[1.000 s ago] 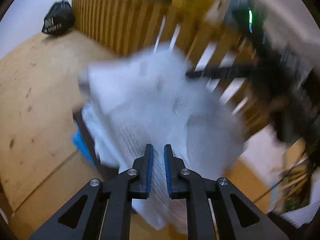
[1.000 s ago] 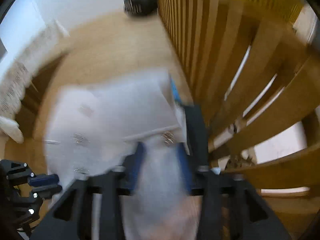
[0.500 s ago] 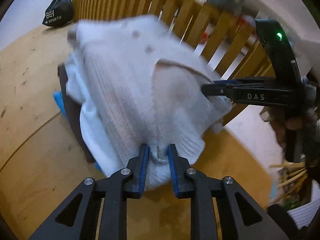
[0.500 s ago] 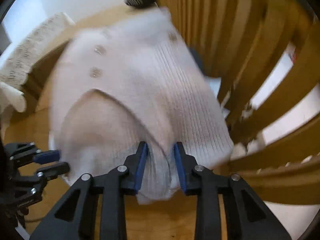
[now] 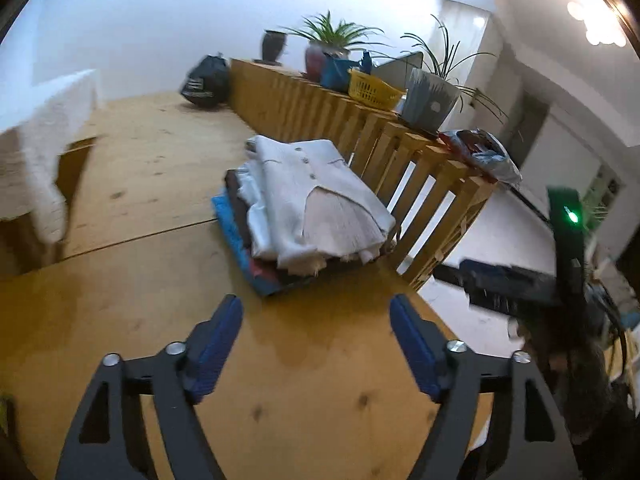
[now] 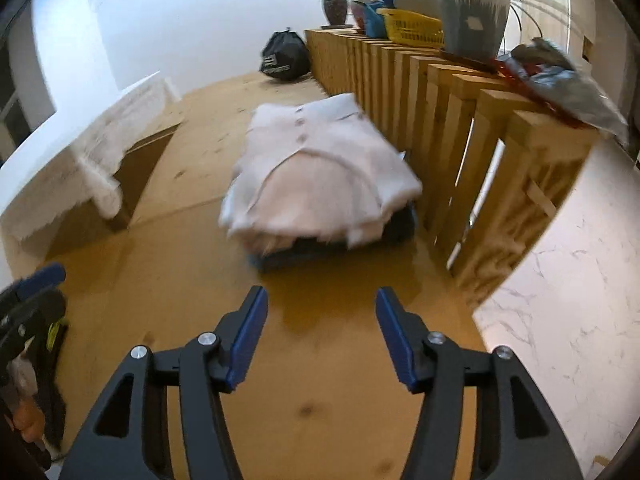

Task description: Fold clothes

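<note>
A folded white knit cardigan (image 5: 316, 192) with buttons lies on top of a stack of folded clothes (image 5: 256, 256) on the wooden floor, beside the slatted wooden railing (image 5: 424, 184). The cardigan (image 6: 320, 168) also shows in the right wrist view, ahead of the fingers. My left gripper (image 5: 316, 344) is open and empty, held back from the stack above bare floor. My right gripper (image 6: 320, 336) is open and empty, also short of the stack. The right gripper body (image 5: 520, 284) shows at the right of the left wrist view.
Potted plants (image 5: 432, 92), a yellow basket (image 5: 372, 88) and a crumpled bag (image 5: 484, 152) sit on the railing top. A black sports bag (image 5: 204, 84) lies at the far end. A bench with a white lace cloth (image 6: 80, 160) stands at the left.
Both grippers let go of the cardigan, opened wide and pulled back. The cardigan now rests on the stack.
</note>
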Demonstrator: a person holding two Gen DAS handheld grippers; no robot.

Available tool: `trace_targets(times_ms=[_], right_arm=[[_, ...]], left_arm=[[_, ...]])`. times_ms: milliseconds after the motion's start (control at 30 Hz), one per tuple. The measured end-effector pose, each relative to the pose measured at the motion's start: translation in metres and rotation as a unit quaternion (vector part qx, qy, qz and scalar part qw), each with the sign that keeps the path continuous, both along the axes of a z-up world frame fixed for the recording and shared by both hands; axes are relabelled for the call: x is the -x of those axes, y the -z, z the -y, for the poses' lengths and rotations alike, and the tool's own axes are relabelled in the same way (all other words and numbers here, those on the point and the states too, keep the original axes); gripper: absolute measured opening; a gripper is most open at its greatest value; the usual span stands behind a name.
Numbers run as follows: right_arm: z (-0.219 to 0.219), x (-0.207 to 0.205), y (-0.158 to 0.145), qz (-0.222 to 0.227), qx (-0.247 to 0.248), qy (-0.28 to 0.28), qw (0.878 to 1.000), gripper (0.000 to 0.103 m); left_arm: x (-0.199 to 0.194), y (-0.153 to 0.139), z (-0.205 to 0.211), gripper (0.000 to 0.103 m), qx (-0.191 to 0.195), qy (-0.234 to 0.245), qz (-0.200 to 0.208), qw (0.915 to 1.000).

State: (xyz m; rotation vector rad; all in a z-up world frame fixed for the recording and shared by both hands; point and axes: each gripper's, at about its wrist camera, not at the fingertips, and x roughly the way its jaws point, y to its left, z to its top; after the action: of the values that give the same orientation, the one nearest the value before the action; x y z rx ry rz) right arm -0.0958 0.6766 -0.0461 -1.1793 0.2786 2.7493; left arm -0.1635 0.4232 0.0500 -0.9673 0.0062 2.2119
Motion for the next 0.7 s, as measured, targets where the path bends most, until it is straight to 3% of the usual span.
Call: trace_targets(times_ms=[167,333,567,700], right_arm=[[0.040,-0.082,-0.020,-0.005,-0.018,-0.002,1.000,0.058],[0.079,-0.163,-0.039,-0.009,-0.037,-0.005,0.999,0.060],[0.089,-0.224,-0.048,-0.023,-0.048,-0.006,0.999,0.063],[0.096,-0.246,-0.042,-0.017,-0.045,-0.008,0.999,0.063]], left_arm=[[-0.086,-0.030,0.027,0.076,0.034,-0.010,-0.013,0.9993],[-0.145,-0.043,0.046,0.077,0.033,-0.015,-0.030,0.9989],[-0.218,-0.053,0.068,0.078,0.034,-0.022,-0.041,0.9983],[-0.245,-0.046,0.073,0.078,0.066,-0.032,-0.042,0.9964]])
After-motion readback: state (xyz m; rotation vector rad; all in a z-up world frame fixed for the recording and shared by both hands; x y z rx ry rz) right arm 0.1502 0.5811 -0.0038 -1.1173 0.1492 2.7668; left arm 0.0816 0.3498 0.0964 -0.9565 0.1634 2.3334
